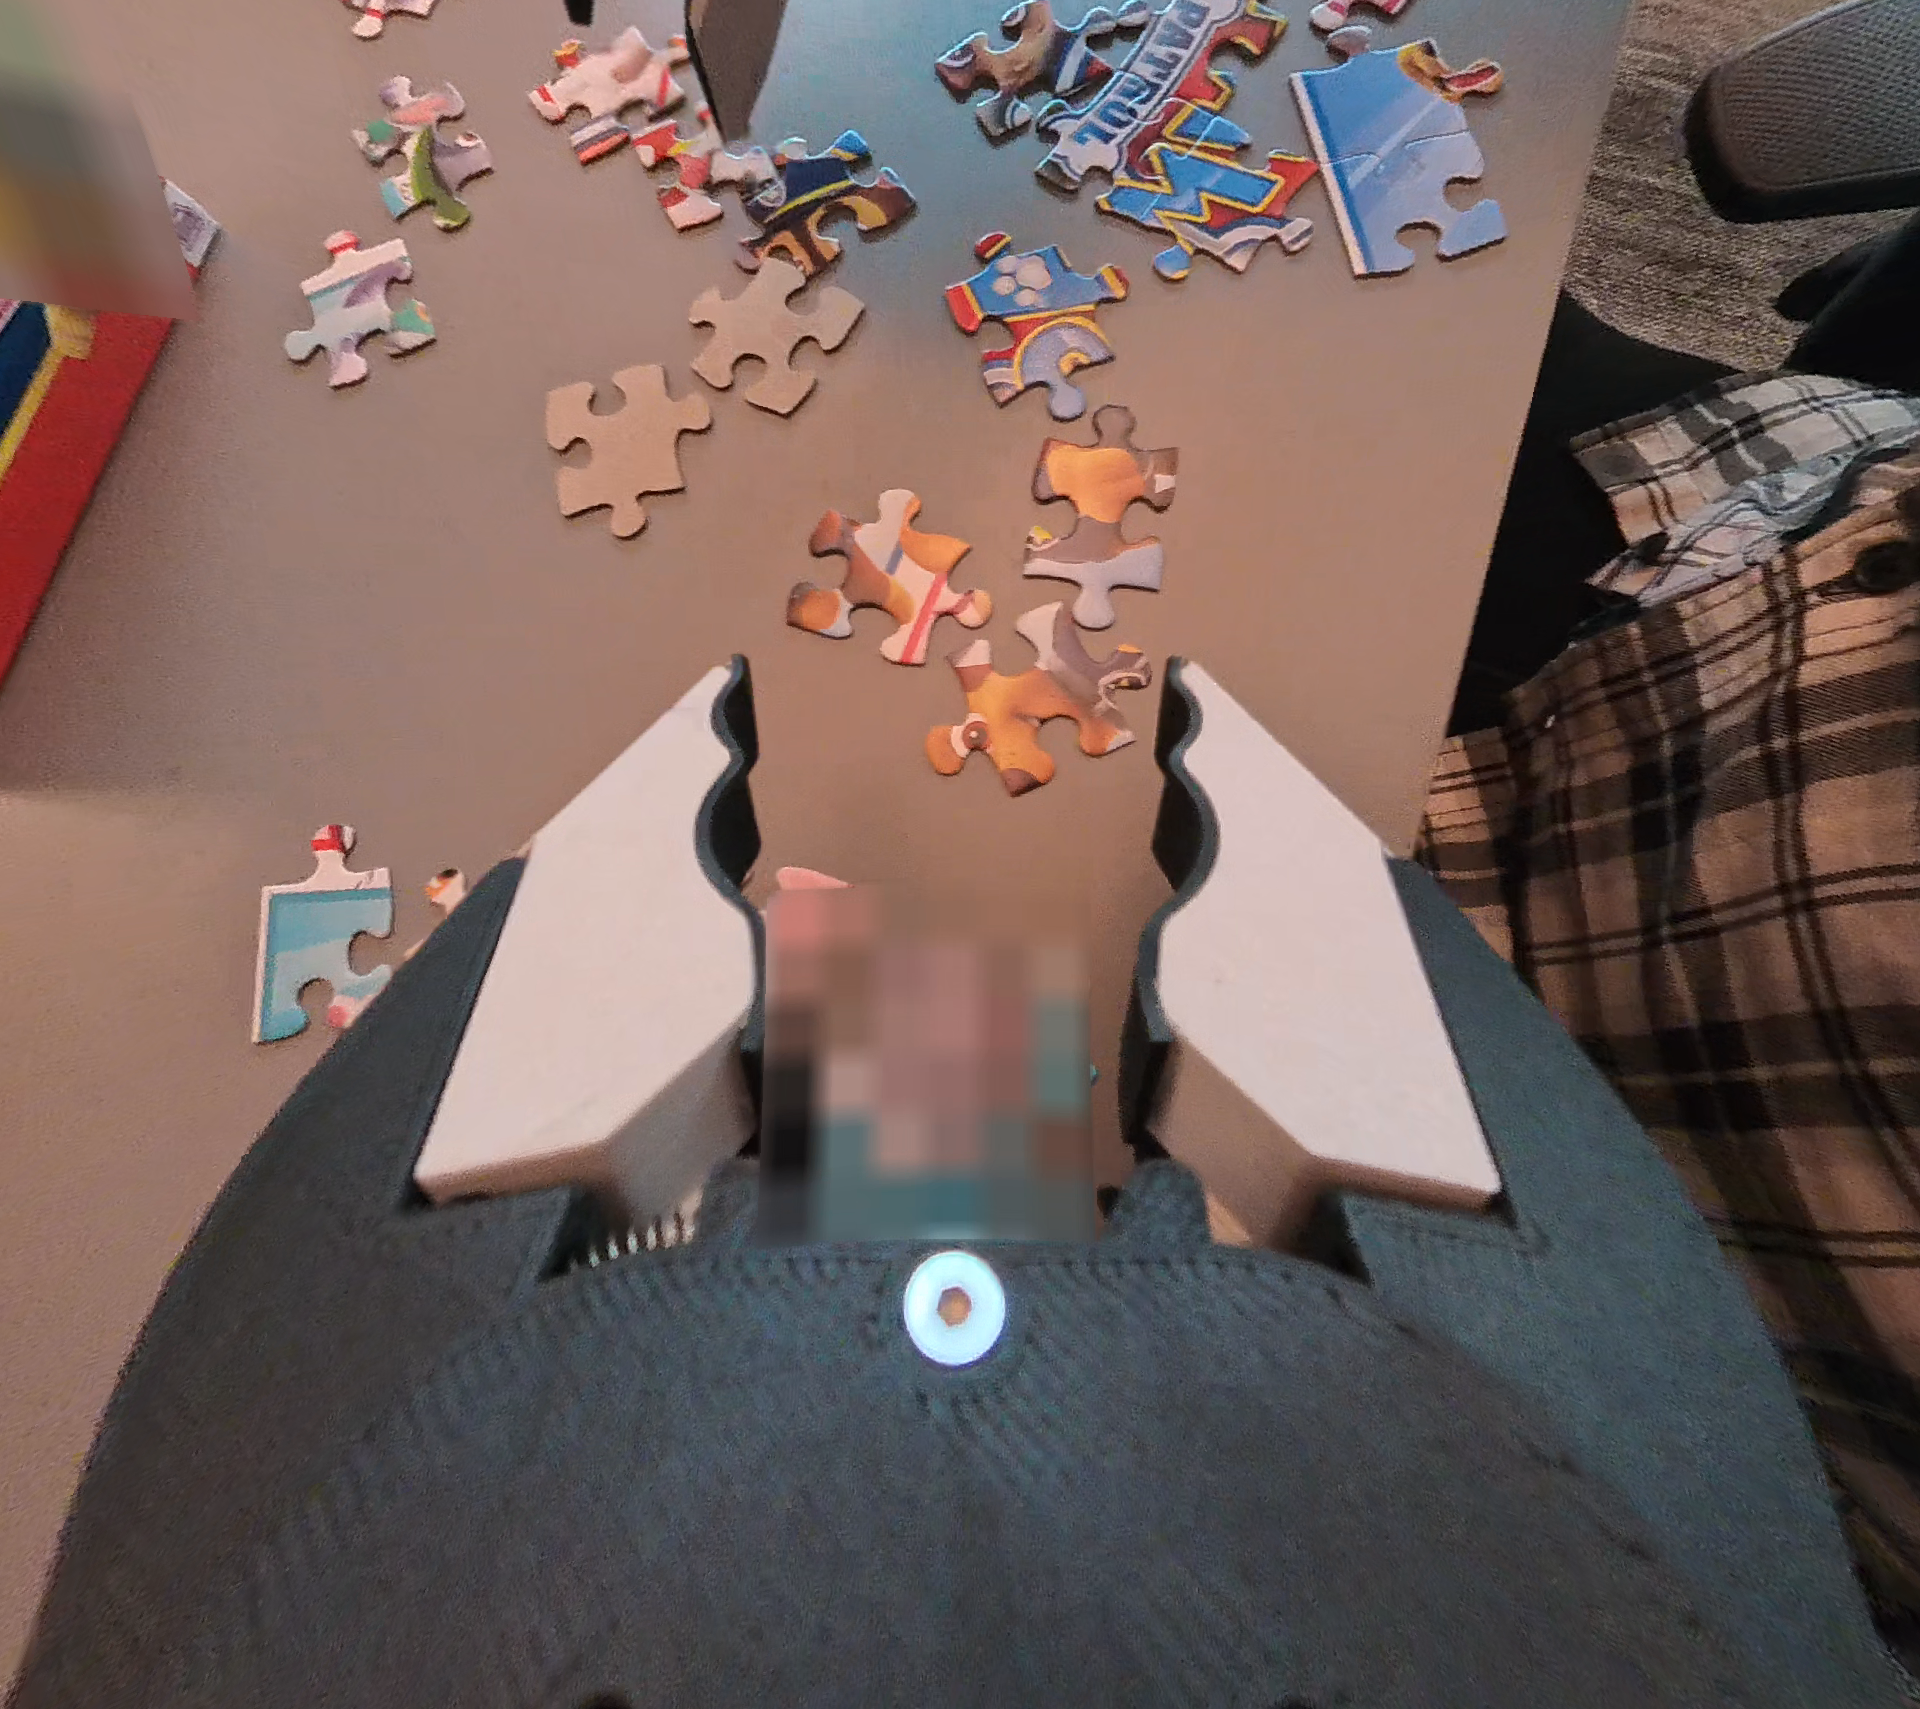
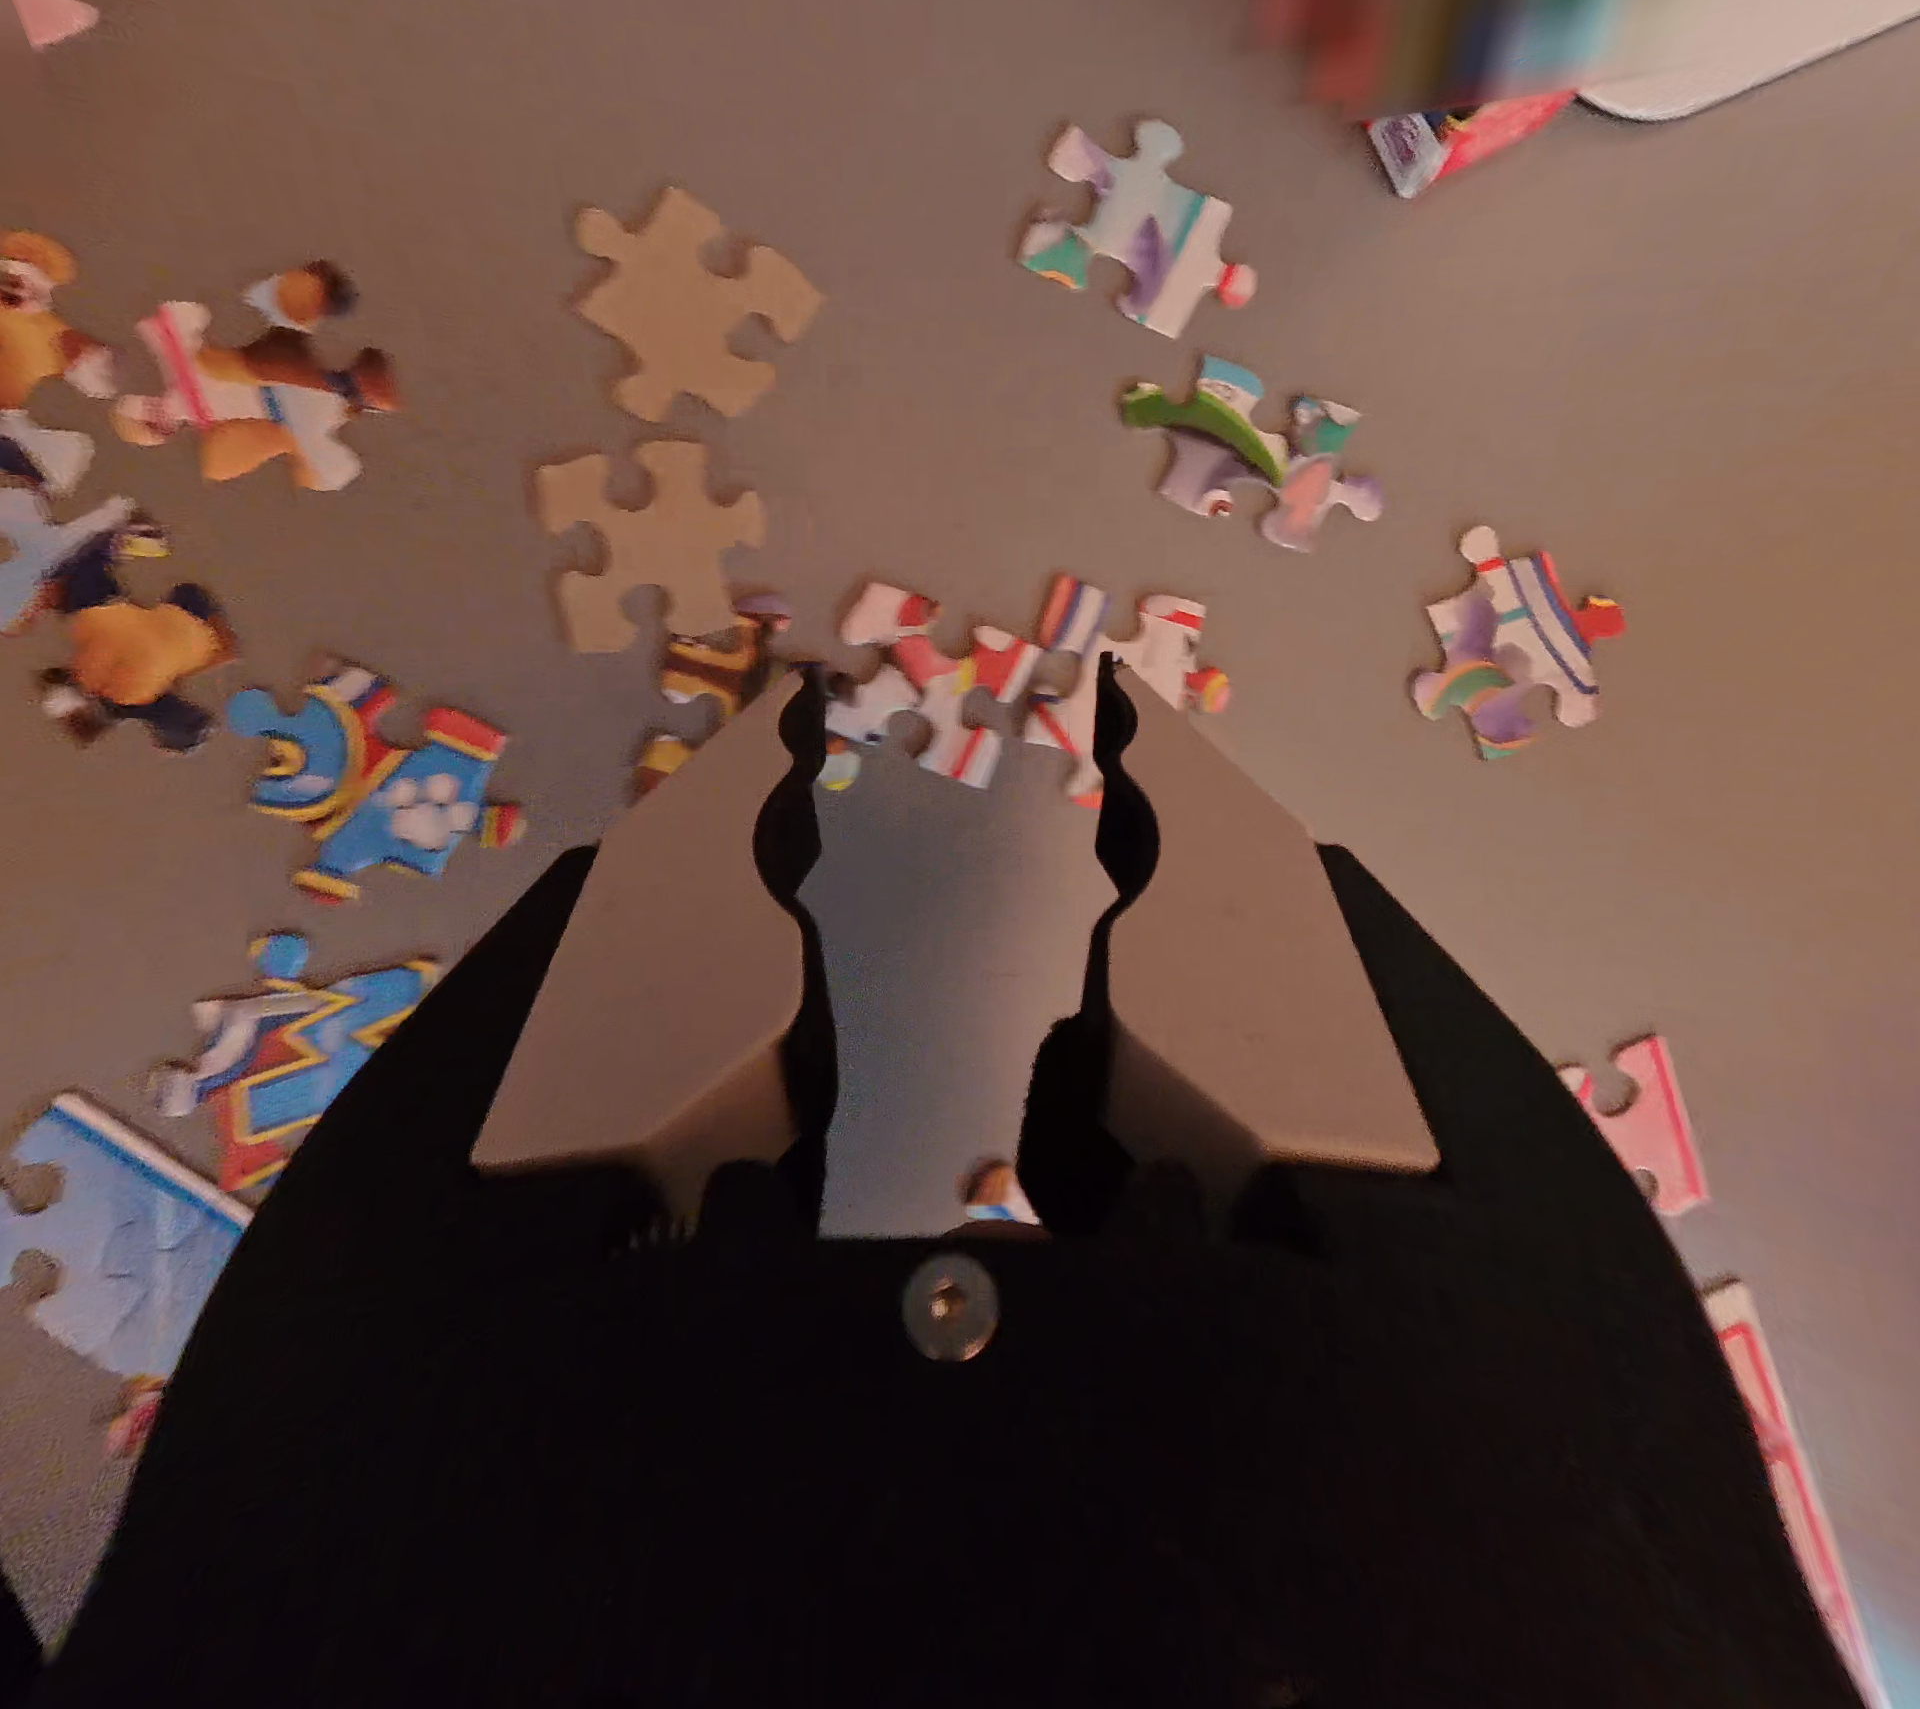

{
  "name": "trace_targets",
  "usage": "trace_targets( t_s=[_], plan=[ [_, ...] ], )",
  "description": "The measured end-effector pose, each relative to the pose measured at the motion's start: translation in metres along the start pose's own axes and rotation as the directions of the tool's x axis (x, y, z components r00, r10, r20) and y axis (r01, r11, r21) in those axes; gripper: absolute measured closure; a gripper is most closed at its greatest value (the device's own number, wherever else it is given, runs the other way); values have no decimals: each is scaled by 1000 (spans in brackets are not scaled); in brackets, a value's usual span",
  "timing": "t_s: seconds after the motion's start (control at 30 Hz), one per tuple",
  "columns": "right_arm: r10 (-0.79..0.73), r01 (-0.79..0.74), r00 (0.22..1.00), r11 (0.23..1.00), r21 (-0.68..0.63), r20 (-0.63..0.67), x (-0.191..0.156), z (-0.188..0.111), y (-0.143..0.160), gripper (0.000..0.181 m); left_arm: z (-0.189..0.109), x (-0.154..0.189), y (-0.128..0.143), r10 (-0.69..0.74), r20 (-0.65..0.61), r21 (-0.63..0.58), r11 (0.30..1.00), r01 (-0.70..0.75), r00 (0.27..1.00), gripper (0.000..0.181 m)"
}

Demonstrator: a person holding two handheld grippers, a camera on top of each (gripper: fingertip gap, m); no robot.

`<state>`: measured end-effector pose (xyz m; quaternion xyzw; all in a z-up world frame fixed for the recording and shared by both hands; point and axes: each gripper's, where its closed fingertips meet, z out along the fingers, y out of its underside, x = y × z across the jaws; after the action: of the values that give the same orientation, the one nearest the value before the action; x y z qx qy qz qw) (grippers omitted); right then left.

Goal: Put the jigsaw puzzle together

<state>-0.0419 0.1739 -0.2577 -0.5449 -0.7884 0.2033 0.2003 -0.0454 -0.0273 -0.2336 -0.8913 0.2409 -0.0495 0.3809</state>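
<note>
Clearly, the jigsaw puzzle is lying mostly unassembled on the flat grey-brown table [image 1: 312, 620], as many colourful cardboard pieces well apart from each other. Only a few are joined: a blue, red and yellow cluster of pieces [image 1: 1164, 132] is sitting near the table's far right side in the left wrist view, with a pale blue edge section [image 1: 1392, 163] just beside it. Two plain beige pieces lying face down [image 1: 696, 402] are resting side by side in the middle; these probably need turning over before they can be matched.

The left gripper [image 1: 956, 683] is hovering above the table with its white fingers spread wide and nothing between them, over an orange and grey piece [image 1: 1029, 714]. It seems to be waiting, or choosing among the orange pieces.

The right gripper [image 2: 956, 672] is also parted and holding nothing. Its tips are coming close to a red and white group of pieces [image 2: 977, 683], which is lying between the fingertips, so I judge that it is preparing to pick or push this group. Whether the tips are already touching the pieces, I cannot tell.

A red cardboard puzzle box [image 1: 62, 454] is standing at the table's edge, probably for reference.
</note>
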Motion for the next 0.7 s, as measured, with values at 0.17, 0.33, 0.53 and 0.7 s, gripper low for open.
trace_targets(
  t_s=[0.17,0.33,0.53,0.7],
  plan=[
    [62,-62,998,996,-57,2,33,3,20,132,-1,-6,6,-24,7,1,1000,24,1000,106],
    [30,-29,999,999,-37,37,21,2,15,135,4,-21,11,-4,13,-42,999,4,1000,106],
    [173,-172,984,985,-26,48,34,14,18,138,16,-36,-7,58,-3,-58,997,-58,998,107],
    [185,-186,980,983,4,66,34,13,18,155,24,-36,-14,76,-25,-62,995,-78,997,106]
  ],
)
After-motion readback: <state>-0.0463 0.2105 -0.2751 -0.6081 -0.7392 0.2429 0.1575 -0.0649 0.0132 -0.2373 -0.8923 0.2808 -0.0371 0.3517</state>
